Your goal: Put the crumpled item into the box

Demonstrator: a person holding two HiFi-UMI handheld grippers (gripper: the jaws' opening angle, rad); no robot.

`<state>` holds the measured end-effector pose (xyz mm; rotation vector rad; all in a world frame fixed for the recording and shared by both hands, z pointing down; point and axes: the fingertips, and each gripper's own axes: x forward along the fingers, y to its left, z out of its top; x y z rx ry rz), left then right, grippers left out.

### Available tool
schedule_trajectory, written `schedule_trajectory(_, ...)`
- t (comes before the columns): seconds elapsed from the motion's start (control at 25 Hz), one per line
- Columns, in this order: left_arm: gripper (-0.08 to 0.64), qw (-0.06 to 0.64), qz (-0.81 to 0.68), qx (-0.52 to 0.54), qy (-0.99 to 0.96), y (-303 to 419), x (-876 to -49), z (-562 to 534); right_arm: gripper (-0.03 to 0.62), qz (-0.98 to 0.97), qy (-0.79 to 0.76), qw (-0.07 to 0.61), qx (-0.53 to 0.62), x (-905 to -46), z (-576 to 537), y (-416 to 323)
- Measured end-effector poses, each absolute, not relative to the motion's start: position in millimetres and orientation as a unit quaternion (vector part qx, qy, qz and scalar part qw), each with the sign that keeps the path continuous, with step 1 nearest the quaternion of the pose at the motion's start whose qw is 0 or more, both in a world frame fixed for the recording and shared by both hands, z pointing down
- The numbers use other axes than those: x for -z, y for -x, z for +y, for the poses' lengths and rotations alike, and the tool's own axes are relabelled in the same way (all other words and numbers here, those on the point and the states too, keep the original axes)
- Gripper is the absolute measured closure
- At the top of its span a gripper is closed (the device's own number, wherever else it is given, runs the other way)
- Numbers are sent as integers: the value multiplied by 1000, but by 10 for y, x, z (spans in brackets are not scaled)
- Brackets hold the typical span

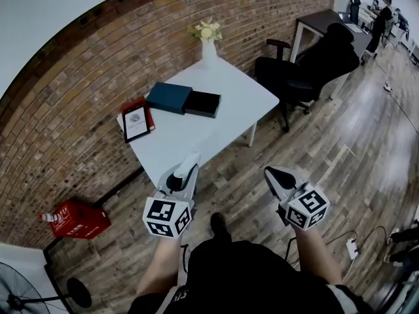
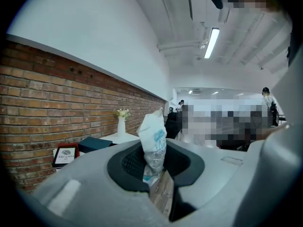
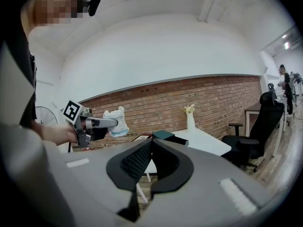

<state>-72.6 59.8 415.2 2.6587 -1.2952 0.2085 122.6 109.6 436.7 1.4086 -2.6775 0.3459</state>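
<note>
A crumpled white and blue wrapper (image 2: 154, 141) stands upright between the jaws of my left gripper (image 2: 152, 171), which is shut on it. In the head view this gripper (image 1: 185, 175) hangs over the near edge of the white table (image 1: 229, 120), with the wrapper (image 1: 191, 160) at its tip. The teal box (image 1: 169, 97) lies further back on the table, its black tray (image 1: 203, 103) beside it. My right gripper (image 1: 272, 174) is over the floor to the right of the table, shut and empty. The right gripper view shows the left gripper (image 3: 102, 123) with the wrapper (image 3: 116, 121).
A red-framed picture (image 1: 137, 122) lies at the table's left end and a white vase with flowers (image 1: 208, 44) stands at its far corner. A black office chair (image 1: 308, 67) is to the right. A brick wall (image 1: 78, 97) runs behind, and a red crate (image 1: 78, 220) sits on the floor.
</note>
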Motion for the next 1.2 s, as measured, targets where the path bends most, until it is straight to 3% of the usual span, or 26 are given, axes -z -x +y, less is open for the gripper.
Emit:
schedule_trajectory(0.68,479,114,-426,-61,-895,1336,-4333,-853,591,-887,-438,85,-119,-4435,-380,-416)
schedule_trajectory(1.2,479,111,-427,-63,-895,1263,-4318,-1408,591,-890,-427,77,-139,-4524,-939,-436)
